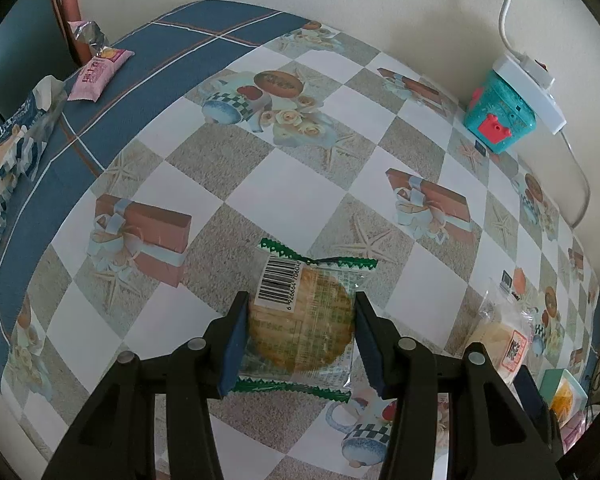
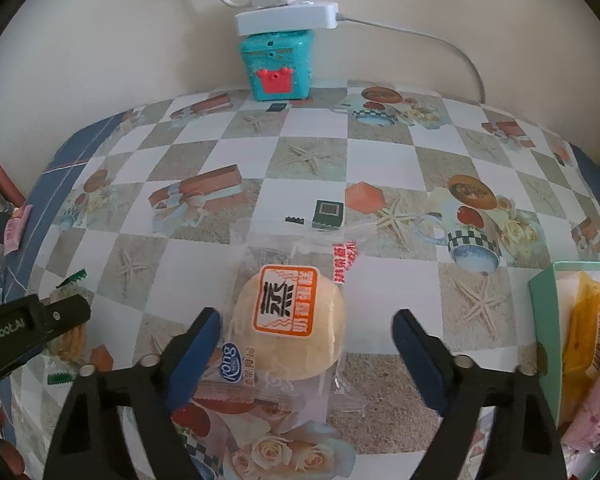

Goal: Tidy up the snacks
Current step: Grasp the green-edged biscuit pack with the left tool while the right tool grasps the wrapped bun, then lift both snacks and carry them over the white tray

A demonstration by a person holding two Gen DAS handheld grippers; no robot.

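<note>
A round cracker in a clear packet with green zigzag ends (image 1: 300,320) sits between the blue pads of my left gripper (image 1: 298,322), which is shut on it just above the checked tablecloth (image 1: 260,184). In the right wrist view, a pale round bun in a clear wrapper with an orange label (image 2: 290,320) lies on the cloth. My right gripper (image 2: 306,318) straddles it with the jaws apart. The left pad is close to the bun and the right pad stands well clear. The same bun packet (image 1: 500,336) shows at the right of the left wrist view.
A teal box with a red crown (image 2: 276,68) stands against the back wall under a white power strip (image 2: 286,16). A mint green box holding an orange snack (image 2: 548,320) is at the right. A pink packet (image 1: 100,72) and a blue-white bag (image 1: 16,140) lie far left.
</note>
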